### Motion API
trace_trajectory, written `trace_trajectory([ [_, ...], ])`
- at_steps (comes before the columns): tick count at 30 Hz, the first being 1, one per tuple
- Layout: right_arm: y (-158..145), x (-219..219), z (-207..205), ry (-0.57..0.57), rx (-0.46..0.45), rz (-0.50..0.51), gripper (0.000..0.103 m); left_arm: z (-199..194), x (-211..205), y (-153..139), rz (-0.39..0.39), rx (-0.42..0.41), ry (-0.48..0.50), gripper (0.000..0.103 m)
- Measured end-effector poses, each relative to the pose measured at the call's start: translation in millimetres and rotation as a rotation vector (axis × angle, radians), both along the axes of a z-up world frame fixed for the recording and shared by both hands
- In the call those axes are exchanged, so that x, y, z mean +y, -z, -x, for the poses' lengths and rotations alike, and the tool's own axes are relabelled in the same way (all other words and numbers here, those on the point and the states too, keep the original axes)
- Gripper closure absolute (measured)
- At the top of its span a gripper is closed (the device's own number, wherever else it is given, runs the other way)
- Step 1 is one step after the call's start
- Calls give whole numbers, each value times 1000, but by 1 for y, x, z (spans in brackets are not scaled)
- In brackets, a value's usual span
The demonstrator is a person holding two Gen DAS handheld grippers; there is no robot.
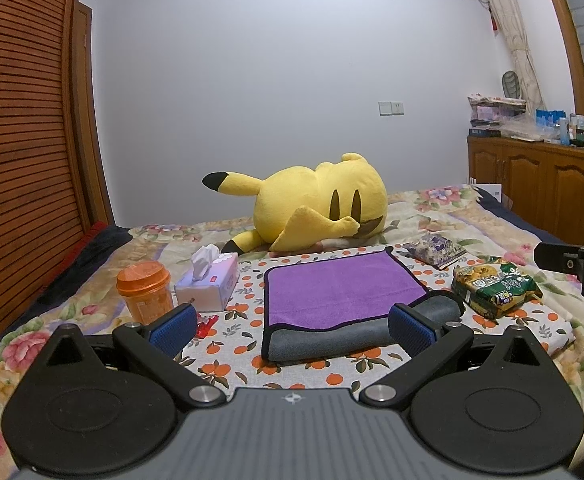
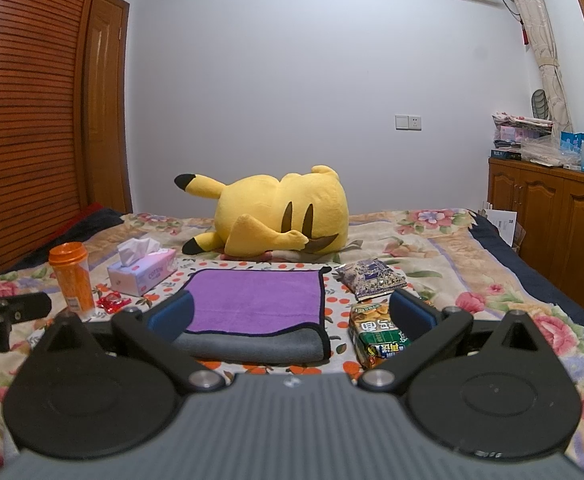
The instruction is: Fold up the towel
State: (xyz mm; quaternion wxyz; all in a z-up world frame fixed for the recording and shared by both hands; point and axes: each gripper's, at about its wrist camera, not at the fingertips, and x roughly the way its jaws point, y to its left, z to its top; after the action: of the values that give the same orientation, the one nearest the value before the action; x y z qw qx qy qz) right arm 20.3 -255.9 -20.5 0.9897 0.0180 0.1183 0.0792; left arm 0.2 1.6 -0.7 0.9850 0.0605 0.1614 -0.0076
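Note:
A purple towel (image 1: 331, 284) with a grey underside lies folded on an orange-print cloth (image 1: 248, 312) on the bed; its grey layer shows along the near edge. It also shows in the right wrist view (image 2: 256, 300). My left gripper (image 1: 292, 326) is open and empty, just in front of the towel's near edge. My right gripper (image 2: 292, 312) is open and empty, near the towel's near right corner. Part of the right gripper shows at the right edge of the left wrist view (image 1: 571, 264).
A yellow plush toy (image 1: 315, 208) lies behind the towel. An orange-lidded jar (image 1: 144, 288), a tissue box (image 1: 212, 280) and a red wrapper (image 2: 112, 302) sit left. A green snack bag (image 1: 495, 288) and a purple packet (image 1: 435, 250) sit right. Wooden cabinets (image 1: 539, 188) stand far right.

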Motion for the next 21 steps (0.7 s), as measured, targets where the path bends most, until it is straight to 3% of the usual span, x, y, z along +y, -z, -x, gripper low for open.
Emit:
trace_trajectory([
  [21, 4, 14, -14, -12, 39, 13, 0, -15, -2, 6, 1, 76, 13, 0],
])
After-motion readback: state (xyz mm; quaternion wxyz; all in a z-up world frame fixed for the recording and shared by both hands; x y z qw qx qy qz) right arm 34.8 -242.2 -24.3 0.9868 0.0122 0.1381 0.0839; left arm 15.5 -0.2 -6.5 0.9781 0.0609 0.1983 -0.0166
